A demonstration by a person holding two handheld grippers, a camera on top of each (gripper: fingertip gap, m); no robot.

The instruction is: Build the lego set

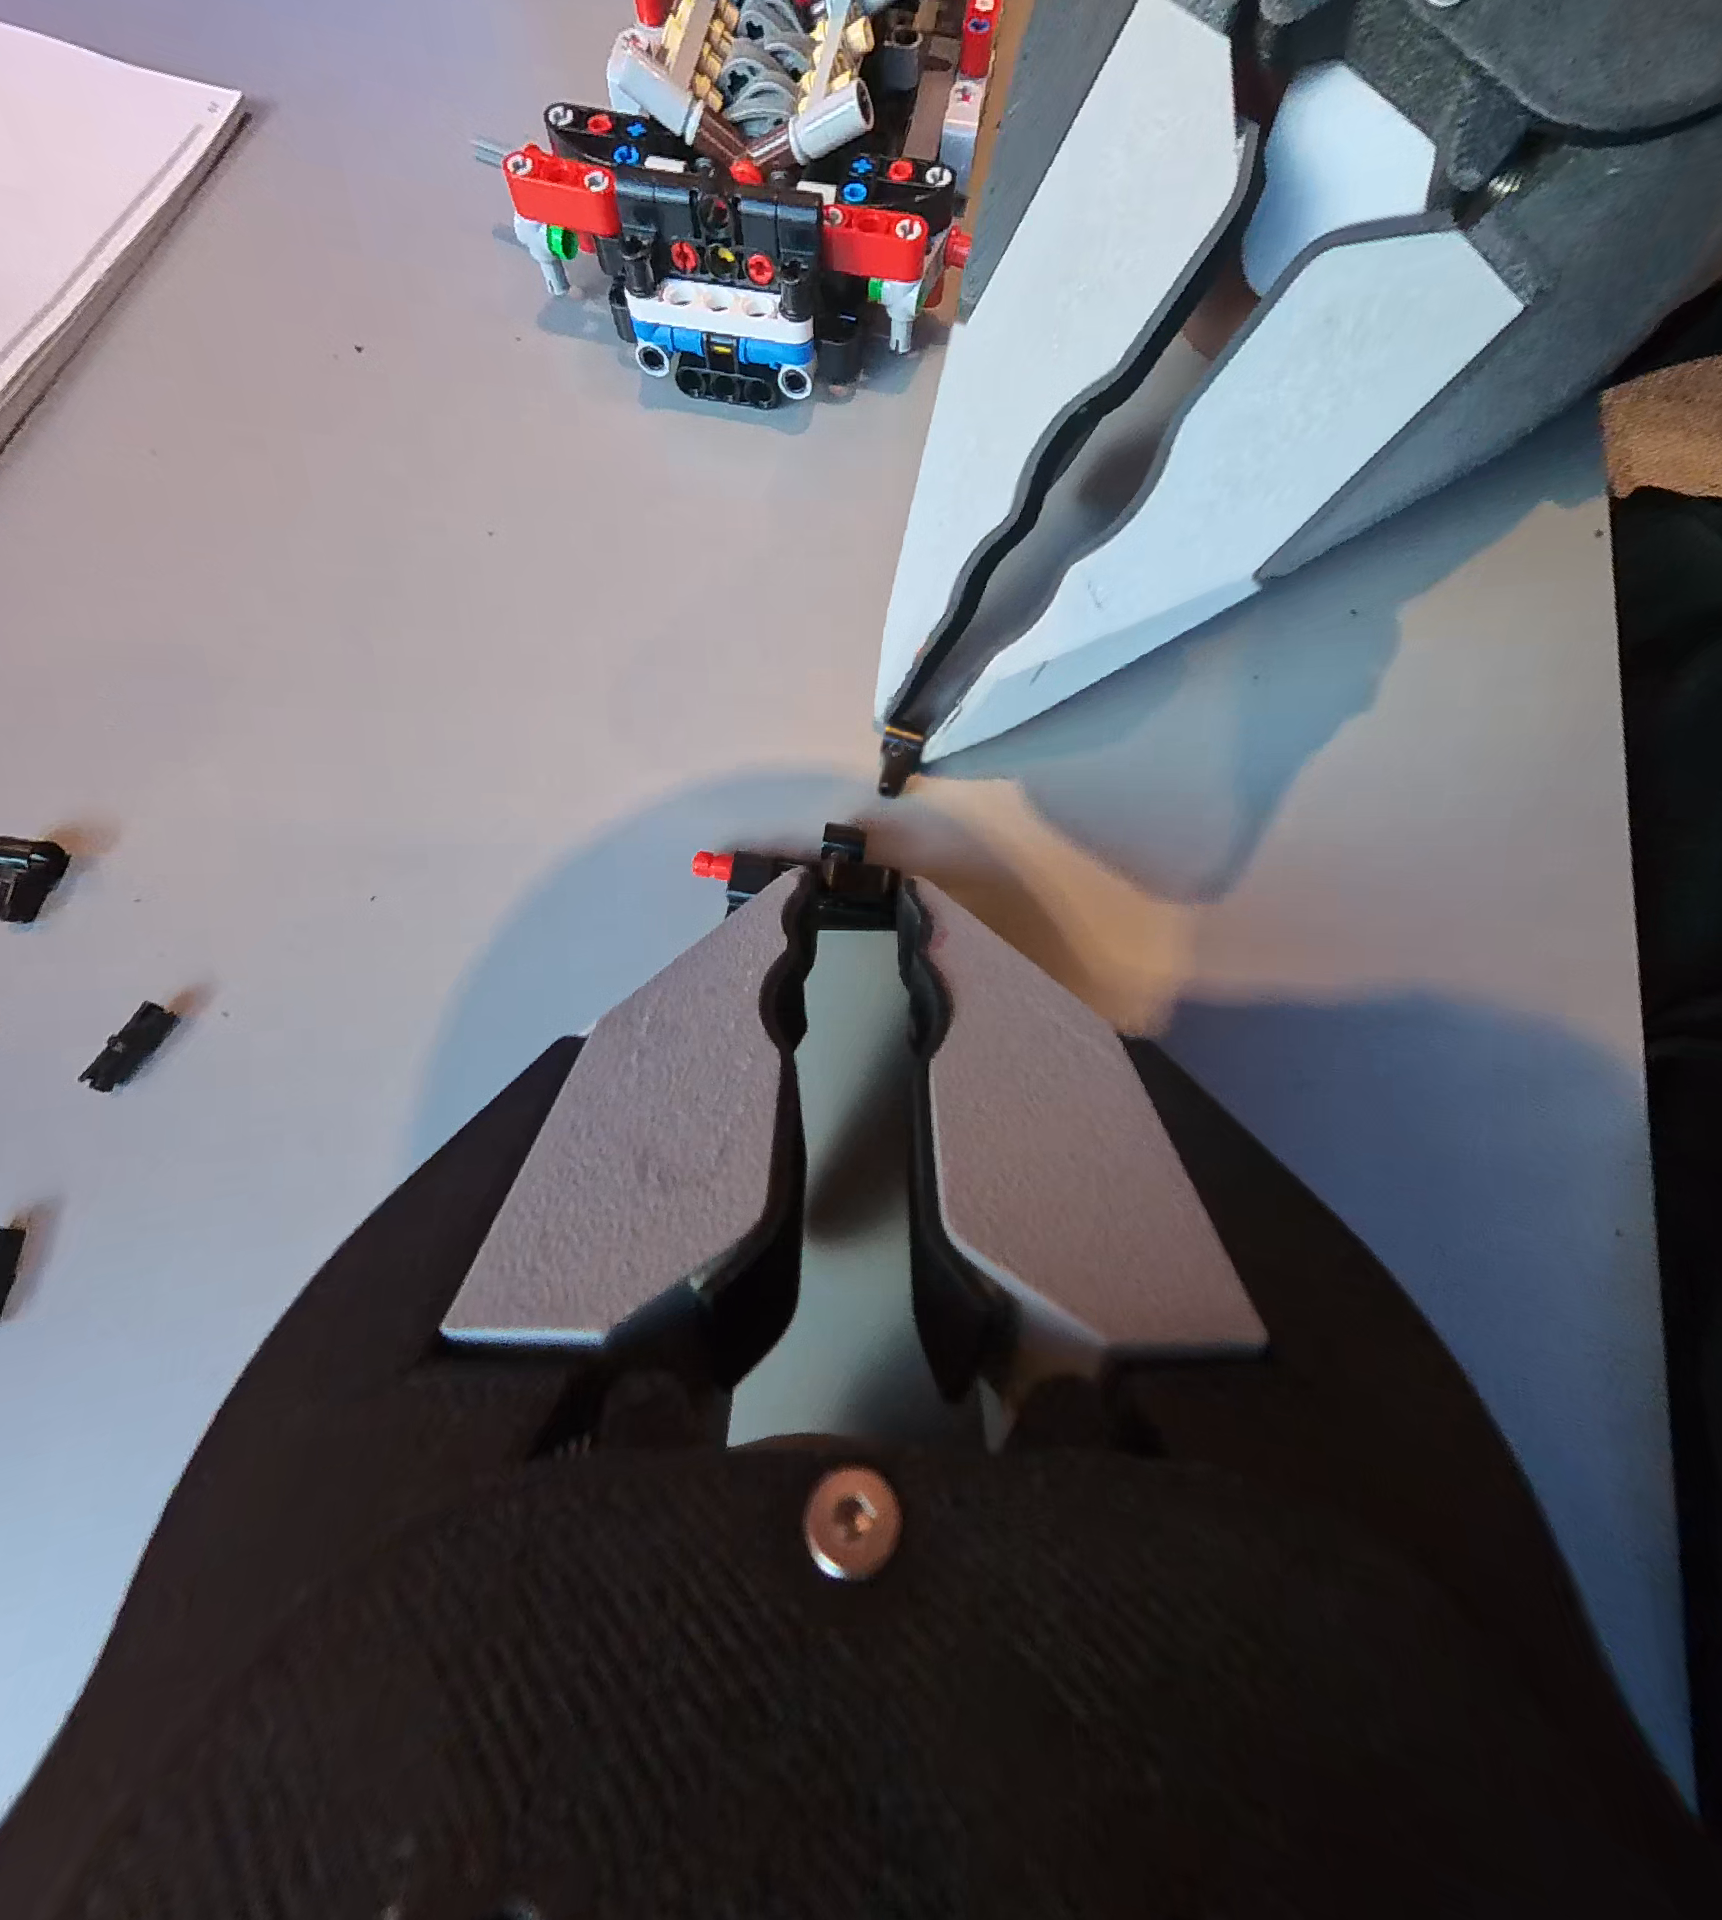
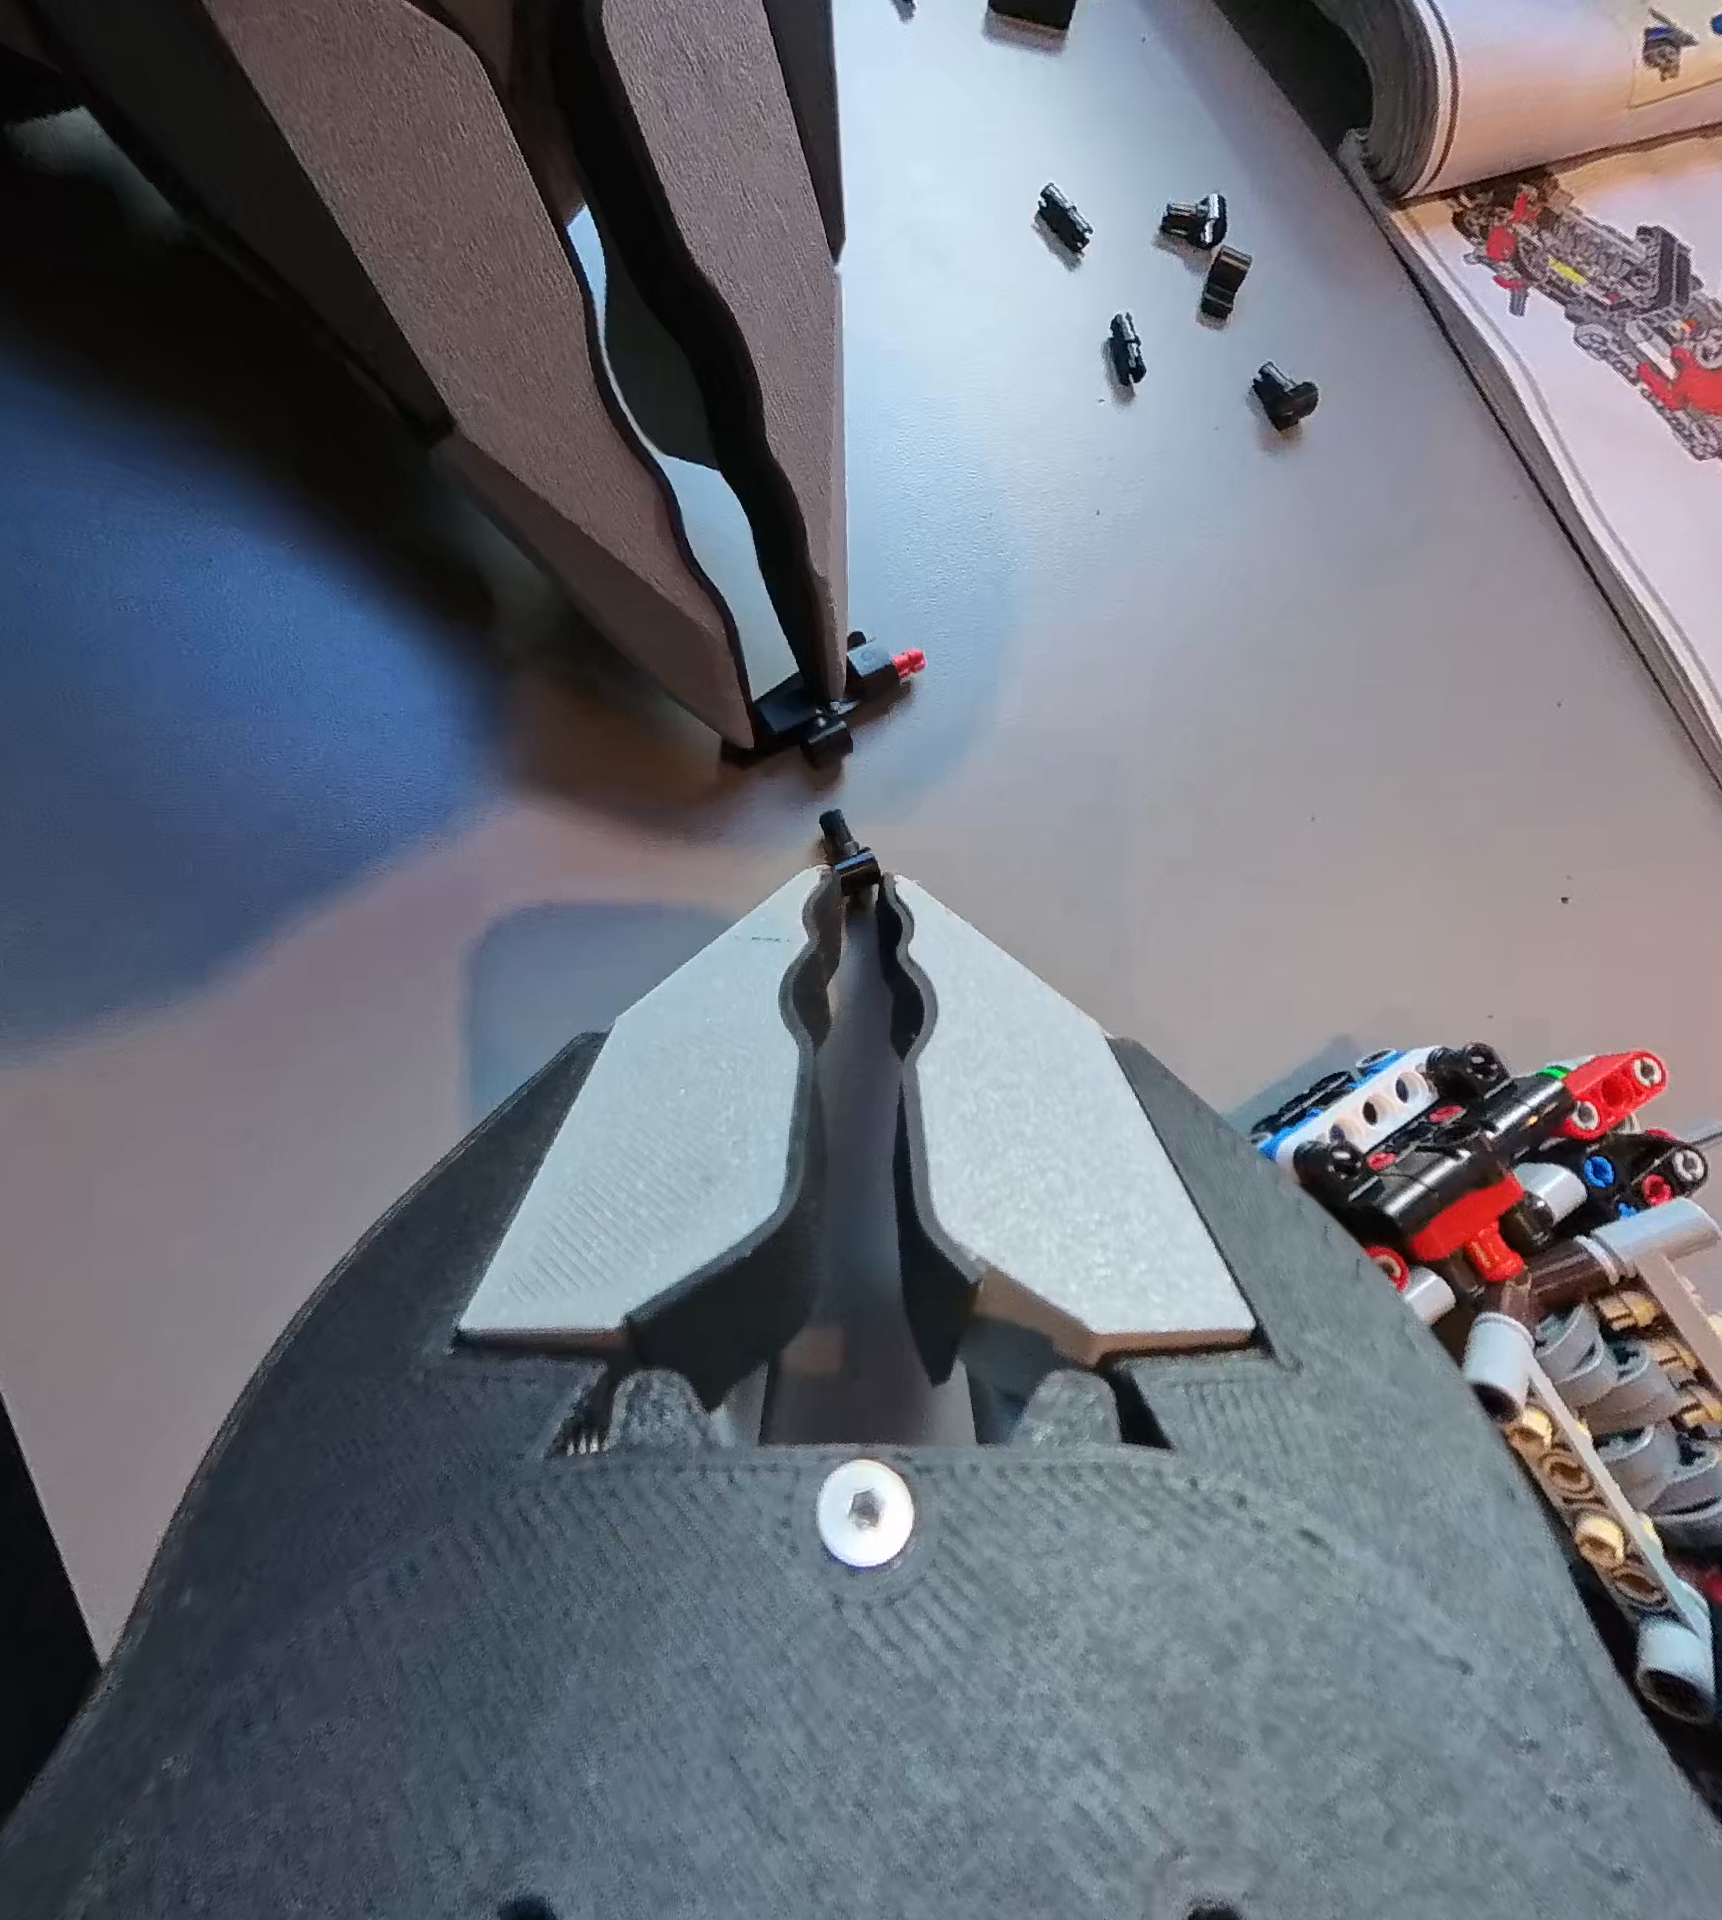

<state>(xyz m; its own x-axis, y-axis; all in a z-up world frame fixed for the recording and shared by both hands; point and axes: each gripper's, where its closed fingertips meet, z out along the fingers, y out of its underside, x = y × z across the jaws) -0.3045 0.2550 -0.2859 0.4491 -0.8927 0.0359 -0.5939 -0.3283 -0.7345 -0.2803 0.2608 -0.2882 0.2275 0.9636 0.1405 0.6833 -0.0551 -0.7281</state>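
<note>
Near the table (image 1: pixel 421 623) edge, left gripper (image 1: pixel 849 896) fingers are clamped on a small black piece (image 1: pixel 841 868) with a red pin (image 1: pixel 709 862) sticking out its side. Right gripper (image 2: pixel 852 878) fingers pinch a black peg (image 2: pixel 844 847), tip aimed at that piece, just apart. Half-built model (image 1: pixel 722 208) sits farther back beside the right gripper. 5 loose black bits (image 2: pixel 1189 291) lie near the open booklet (image 2: pixel 1667 364).

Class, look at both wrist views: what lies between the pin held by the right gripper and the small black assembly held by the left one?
Nothing: only bare table separates pin and assembly, in both views.
</note>
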